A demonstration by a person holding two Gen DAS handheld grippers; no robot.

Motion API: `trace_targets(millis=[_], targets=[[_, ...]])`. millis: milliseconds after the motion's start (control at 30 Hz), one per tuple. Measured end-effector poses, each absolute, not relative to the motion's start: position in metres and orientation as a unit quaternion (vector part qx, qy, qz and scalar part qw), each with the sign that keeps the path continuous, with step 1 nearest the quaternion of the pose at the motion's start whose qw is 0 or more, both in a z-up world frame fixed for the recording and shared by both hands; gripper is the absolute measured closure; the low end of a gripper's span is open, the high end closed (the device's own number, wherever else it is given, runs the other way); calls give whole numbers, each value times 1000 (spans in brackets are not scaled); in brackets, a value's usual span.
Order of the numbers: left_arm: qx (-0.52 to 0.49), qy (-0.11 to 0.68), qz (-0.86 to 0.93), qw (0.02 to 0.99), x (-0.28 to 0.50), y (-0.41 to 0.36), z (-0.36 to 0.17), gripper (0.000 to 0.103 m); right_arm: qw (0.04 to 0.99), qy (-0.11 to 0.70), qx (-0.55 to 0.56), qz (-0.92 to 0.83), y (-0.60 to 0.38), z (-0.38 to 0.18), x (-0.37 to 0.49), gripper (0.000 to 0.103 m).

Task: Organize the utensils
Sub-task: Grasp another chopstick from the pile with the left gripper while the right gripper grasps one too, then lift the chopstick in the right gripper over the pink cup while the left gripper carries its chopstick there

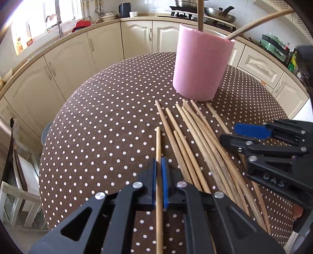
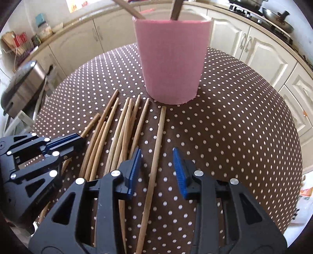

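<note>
A pink cup (image 1: 203, 66) (image 2: 170, 58) stands on the far part of the dotted table, with two sticks leaning out of its top. Several wooden chopsticks (image 1: 195, 140) (image 2: 121, 132) lie fanned in front of it. My left gripper (image 1: 158, 164) (image 2: 77, 142) is shut on a single chopstick (image 1: 158, 140) at the pile's left side, and its end pokes out past the pads. My right gripper (image 2: 157, 158) (image 1: 228, 132) is low over the pile's right side. Another lone chopstick (image 2: 156, 152) lies between its blue pads (image 2: 136, 166), which do not touch it.
The round table (image 1: 97, 136) wears a brown cloth with white dots; its edges fall away left and right. Cream cabinets (image 1: 68, 64) curve around behind. A steel bin (image 2: 23, 84) stands to the left, and pans (image 1: 219, 13) sit on the stove at the back.
</note>
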State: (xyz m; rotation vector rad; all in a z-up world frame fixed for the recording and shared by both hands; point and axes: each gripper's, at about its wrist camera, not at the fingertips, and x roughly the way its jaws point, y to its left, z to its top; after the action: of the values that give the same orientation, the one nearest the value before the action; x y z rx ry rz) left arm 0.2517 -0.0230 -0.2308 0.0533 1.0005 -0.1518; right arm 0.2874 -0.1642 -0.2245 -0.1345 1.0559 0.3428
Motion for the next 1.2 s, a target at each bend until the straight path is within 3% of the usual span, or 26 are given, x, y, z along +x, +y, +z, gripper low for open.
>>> trace_targets(millis=[133,167,567,1200], targets=[[26,478,-74,875,257,-22,-230,97,839,512,-92,160,-151,-226,297,84],[26,479,-74,874,258,-23,-229,97,838,513,-88,163,-151,-226,299,94],[12,451,-81,889,254,-8,-199,97,845,499,-40,188,-176,-205,287,97],[-9,315,-111,942,197,-13,-81,97,911,348,18,222,-207,-91,213,97]])
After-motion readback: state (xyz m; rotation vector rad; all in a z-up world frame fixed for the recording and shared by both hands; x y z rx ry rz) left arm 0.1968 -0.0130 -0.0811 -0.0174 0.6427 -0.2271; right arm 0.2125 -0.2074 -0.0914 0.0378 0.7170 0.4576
